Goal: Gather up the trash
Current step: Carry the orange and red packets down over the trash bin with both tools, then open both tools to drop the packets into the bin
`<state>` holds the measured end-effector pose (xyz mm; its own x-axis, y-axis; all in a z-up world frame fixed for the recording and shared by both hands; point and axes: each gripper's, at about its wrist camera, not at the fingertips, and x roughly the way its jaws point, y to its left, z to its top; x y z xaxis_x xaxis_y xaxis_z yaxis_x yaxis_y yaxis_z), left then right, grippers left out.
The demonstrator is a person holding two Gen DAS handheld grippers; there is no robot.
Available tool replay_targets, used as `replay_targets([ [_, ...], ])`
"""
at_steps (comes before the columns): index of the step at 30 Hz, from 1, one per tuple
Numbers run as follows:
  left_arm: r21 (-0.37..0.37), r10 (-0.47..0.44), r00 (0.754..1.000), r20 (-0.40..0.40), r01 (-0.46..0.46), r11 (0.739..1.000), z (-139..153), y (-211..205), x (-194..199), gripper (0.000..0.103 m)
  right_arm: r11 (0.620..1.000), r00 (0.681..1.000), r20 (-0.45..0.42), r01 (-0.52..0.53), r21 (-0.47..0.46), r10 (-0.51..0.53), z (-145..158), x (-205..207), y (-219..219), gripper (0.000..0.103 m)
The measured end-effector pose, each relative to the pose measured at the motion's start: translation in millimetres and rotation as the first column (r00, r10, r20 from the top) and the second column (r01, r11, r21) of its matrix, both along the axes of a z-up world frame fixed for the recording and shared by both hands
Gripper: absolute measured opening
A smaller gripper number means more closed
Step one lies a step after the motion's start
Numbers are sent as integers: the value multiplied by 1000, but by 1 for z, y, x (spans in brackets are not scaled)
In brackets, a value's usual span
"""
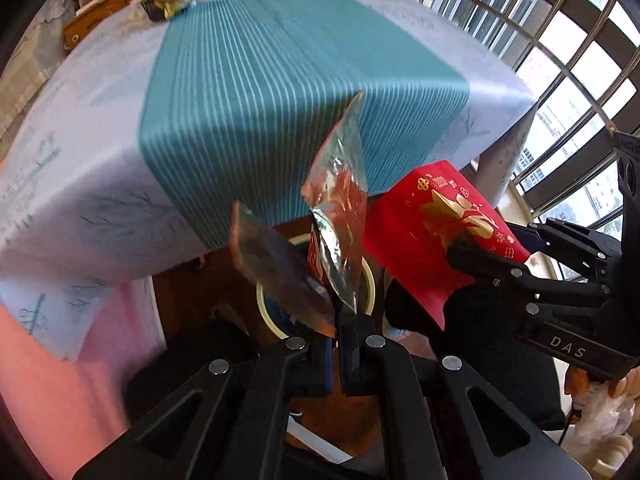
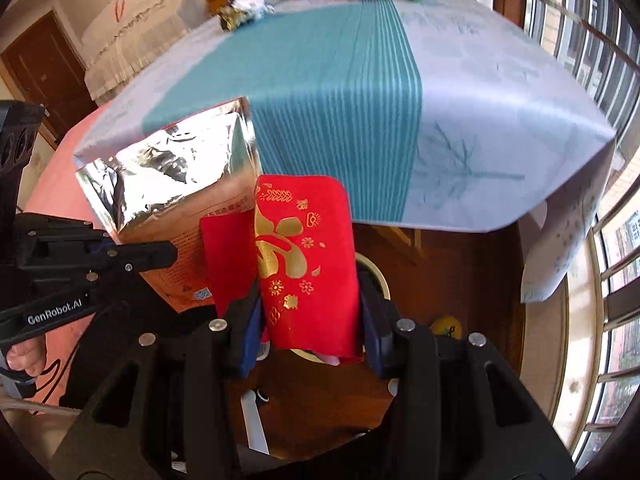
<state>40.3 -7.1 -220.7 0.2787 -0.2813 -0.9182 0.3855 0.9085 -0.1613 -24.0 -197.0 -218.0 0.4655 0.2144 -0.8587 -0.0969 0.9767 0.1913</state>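
Desk [image 2: 480, 92] draped in a teal-striped cloth, with crumpled wrappers [image 2: 244, 10] at its far edge. Below its near edge, a round cream-rimmed bin [image 1: 370, 280] on the floor. Left tool [image 1: 338, 334], jaws closed on a silver foil snack bag [image 1: 340, 200], above the bin. Right tool [image 2: 310, 334] clamps a red pouch with gold print [image 2: 308, 264], just beside the foil bag.

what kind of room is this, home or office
Probably a home dining or living room: a table under a teal-striped tablecloth, a barred bay window, a wooden door, and a bin on the wood floor.
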Motion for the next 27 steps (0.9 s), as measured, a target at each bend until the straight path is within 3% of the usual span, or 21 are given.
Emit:
replay_targets([
  [5, 24, -6, 999, -36, 7, 1000, -44, -9, 2, 2, 1000, 997, -81, 17, 11, -16, -46, 13, -5, 37],
  [13, 71, 2, 993, -116, 7, 997, -131, -26, 29, 2, 997, 988, -151, 29, -68, -39, -132, 41, -1, 37],
  [22, 87, -11, 974, -227, 32, 996, -223, -55, 56, 2, 989, 949, -279, 143, -39, -149, -225, 68, -10, 37],
  [27, 119, 3, 967, -253, 28, 992, -257, -68, 65, 2, 981, 923, -336, 193, -23, -189, -253, 84, -15, 37],
])
